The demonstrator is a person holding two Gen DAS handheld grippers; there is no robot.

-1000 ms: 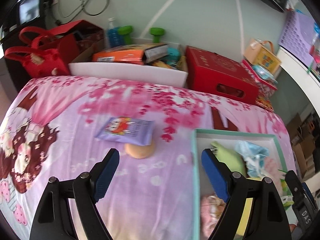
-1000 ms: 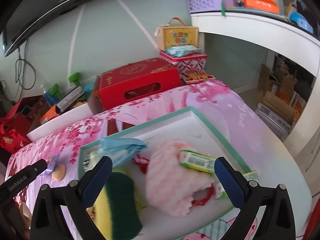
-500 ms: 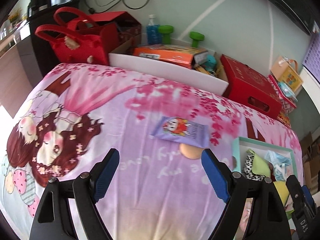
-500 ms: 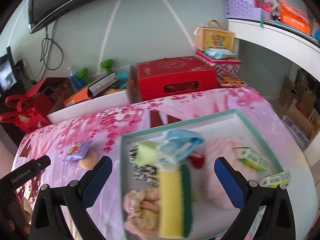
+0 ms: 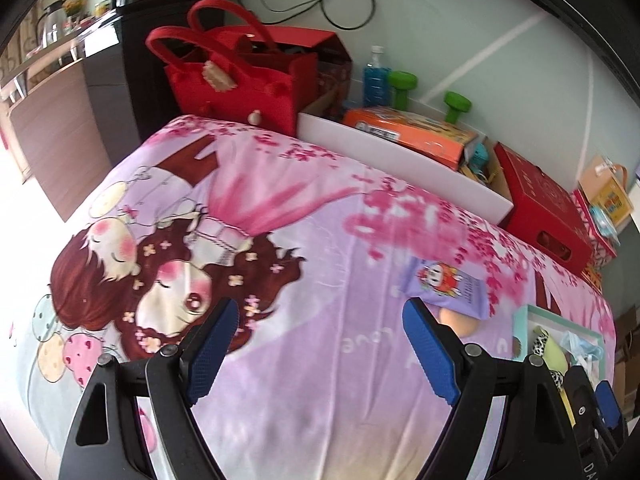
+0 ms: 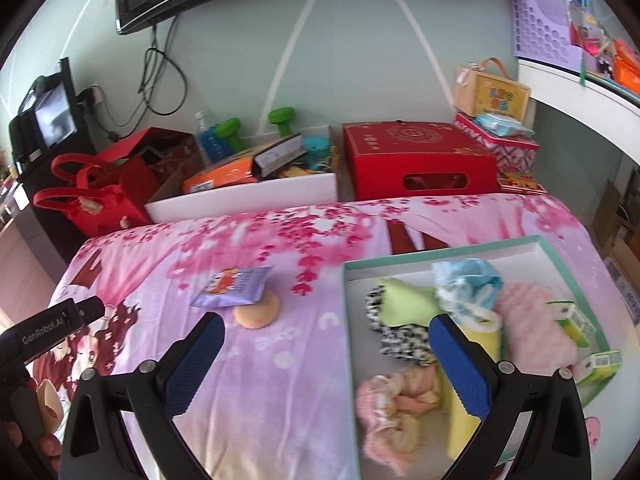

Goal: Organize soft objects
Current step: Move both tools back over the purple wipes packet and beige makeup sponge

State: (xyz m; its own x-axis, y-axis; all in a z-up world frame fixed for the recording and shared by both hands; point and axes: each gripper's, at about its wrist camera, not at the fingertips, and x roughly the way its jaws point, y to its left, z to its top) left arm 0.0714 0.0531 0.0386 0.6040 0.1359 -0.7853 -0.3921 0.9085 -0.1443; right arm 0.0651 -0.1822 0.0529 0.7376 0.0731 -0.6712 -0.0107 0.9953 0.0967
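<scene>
Two soft items are judged left to collect: the purple packet [image 6: 234, 287] and the peach puff [image 6: 258, 312] tucked under its near edge, at 10 o'clock from the teal-rimmed tray [image 6: 347, 320]. The packet should be pinched by an edge, without dragging the blanket [image 6: 280, 380]. The left gripper [image 5: 320, 350] and right gripper [image 6: 320, 364] are spread wide, nothing held or touched

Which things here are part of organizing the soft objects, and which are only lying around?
Job:
tray
purple packet
round puff
pink towel
yellow sponge

Lying about:
red box
red bag
green dumbbells
</scene>
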